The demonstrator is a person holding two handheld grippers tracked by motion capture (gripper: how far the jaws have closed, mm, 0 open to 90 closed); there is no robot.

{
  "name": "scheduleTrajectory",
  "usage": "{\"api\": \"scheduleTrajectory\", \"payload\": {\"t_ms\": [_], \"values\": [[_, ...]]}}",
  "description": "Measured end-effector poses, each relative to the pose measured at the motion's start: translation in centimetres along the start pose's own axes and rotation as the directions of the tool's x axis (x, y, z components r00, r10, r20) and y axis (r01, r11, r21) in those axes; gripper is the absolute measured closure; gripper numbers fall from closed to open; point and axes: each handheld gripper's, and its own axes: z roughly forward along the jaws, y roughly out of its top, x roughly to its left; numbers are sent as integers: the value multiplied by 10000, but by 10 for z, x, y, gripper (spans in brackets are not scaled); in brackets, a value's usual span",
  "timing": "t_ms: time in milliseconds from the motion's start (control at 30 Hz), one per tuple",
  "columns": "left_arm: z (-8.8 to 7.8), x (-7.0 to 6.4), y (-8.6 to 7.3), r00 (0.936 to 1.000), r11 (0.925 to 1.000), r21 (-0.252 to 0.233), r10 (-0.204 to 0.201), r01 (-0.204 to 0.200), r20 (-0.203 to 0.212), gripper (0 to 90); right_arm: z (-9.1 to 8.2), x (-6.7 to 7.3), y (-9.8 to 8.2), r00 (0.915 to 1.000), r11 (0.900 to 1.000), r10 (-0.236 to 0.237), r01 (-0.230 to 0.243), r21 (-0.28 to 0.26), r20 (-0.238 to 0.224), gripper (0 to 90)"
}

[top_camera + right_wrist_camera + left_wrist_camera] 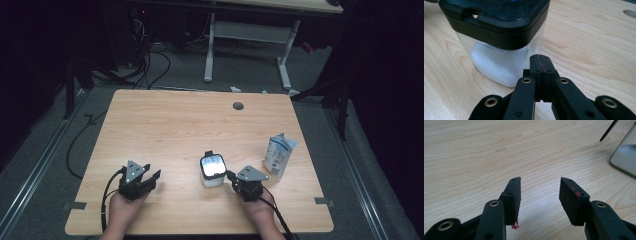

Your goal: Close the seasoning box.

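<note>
A square clear container (212,171) with a black lid and white contents stands on the wooden table (175,125), near the front middle. My right gripper (231,176) is just right of it with its jaws shut together and nothing between them. In the right gripper view the shut tips (539,57) sit close to the container's lower wall (499,62); whether they touch it I cannot tell. My left gripper (151,176) rests at the front left, open and empty. In the left gripper view its jaws (540,181) stand apart over bare wood, with the container (625,157) far to the right.
A white pouch (279,155) stands upright near the table's right edge. A round cable hole (238,106) sits at the table's far side, also seen as a hole (630,12) in the right gripper view. Beyond the table stand a desk frame and floor cables.
</note>
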Motion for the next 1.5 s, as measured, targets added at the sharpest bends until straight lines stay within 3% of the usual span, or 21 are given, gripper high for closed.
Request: {"api": "scheduleTrajectory", "payload": {"t_ms": [533, 867, 1233, 1500], "values": [[0, 0, 0, 10000, 10000, 4, -29, 29, 60, 525, -2, 18, 1, 9991, 9995, -317, 317, -10, -287, 898], [-1, 1, 0, 10000, 10000, -7, -23, 23, 88, 525, -3, 18, 1, 9992, 9995, -305, 305, -4, -253, 888], [0, -1, 0, 9997, 10000, 52, 69, -70, 220, 522, -12, 0, -4, 9998, 9998, 162, -161, -84, 136, 847], [2, -3, 0, 9996, 9999, 95, 109, -112, 277, 518, -27, -25, -11, 9940, 9961, 840, -818, -334, 696, 805]]}}
